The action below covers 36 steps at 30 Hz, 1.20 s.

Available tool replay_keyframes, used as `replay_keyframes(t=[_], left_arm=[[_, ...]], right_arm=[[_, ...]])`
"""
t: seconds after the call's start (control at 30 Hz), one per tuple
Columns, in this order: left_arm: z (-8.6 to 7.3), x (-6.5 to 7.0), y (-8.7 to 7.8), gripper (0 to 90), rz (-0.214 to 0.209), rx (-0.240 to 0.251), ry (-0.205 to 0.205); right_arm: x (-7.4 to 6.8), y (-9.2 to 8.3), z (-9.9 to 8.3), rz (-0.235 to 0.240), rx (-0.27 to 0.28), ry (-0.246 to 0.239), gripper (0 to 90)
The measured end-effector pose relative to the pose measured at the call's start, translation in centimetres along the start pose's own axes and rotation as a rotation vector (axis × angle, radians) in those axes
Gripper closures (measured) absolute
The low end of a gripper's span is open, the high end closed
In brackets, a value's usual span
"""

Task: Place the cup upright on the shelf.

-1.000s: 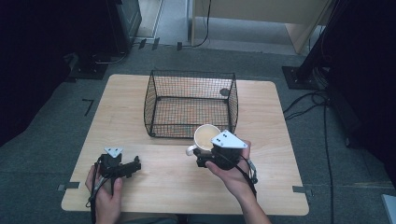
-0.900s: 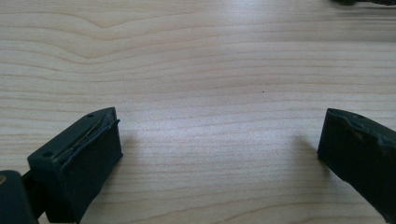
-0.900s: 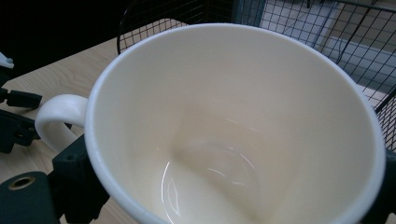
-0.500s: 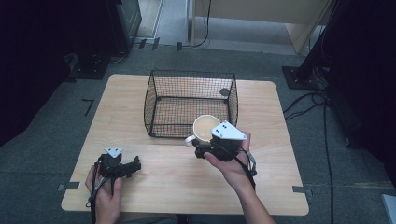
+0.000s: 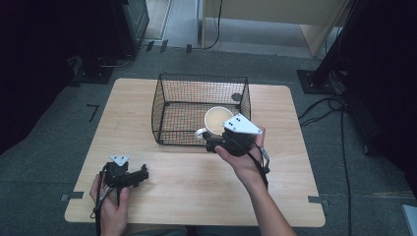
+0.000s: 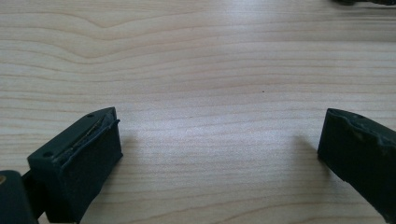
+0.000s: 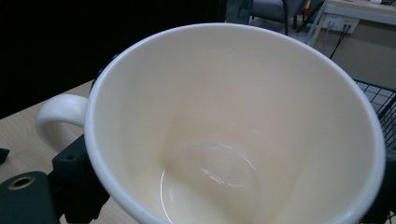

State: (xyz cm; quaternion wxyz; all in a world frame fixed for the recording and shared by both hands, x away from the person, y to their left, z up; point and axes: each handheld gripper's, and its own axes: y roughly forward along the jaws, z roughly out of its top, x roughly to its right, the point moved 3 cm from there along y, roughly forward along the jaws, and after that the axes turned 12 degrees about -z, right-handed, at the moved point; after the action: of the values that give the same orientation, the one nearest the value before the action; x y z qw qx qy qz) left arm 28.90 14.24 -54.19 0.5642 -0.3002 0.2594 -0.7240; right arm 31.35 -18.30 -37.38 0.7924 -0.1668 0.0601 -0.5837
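At the left of the high view, the left gripper [image 5: 140,175] rests low on the wooden table [image 5: 196,191], well apart from the work. In the left gripper view its jaws stand wide apart with bare wood grain between them; it has hold of nothing.

Toward the middle stands the black wire basket [image 5: 169,105], open at the top, on the far half of the table. A small dark round object [image 5: 236,97] lies inside near its far right corner; it is too small to identify.

Just right of centre, the right gripper [image 5: 212,141] carries a cream mug [image 5: 218,120], held above the basket's near right corner. In the right gripper view the mug [image 7: 224,126] is empty and tilted toward the camera, its handle [image 7: 58,119] off to the left, with the jaws closed against its outside wall near the rim.

The likely step is lowering the mug into the basket. The risks, as I judge them: the grip sits on a smooth glazed wall, so the mug could slip or swing further over if the hand tips; its base or handle could catch the basket's top wire on the way down; and setting it too far right could land it on the dark object.
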Motion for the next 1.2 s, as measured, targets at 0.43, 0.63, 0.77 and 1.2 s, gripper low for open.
replay_keyframes(t=[0.43,0.63,0.77,1.2], left_arm=[[0.0,0.0,0.0,0.0,0.000,0.000,0.000],[0.0,0.0,0.0,0.0,-0.001,0.000,0.001],[0.0,0.0,0.0,0.0,-0.001,0.001,0.003],[0.0,0.0,0.0,0.0,-0.003,-0.001,0.005]], right_arm=[[1.1,3.0,1.4,-0.045,0.031,-0.010,8.0],[1.4,4.8,1.7,-0.059,0.040,-0.016,8.0],[2.1,6.4,1.8,-0.067,0.033,0.006,8.0],[2.7,10.5,1.6,-0.010,0.012,0.027,8.1]])
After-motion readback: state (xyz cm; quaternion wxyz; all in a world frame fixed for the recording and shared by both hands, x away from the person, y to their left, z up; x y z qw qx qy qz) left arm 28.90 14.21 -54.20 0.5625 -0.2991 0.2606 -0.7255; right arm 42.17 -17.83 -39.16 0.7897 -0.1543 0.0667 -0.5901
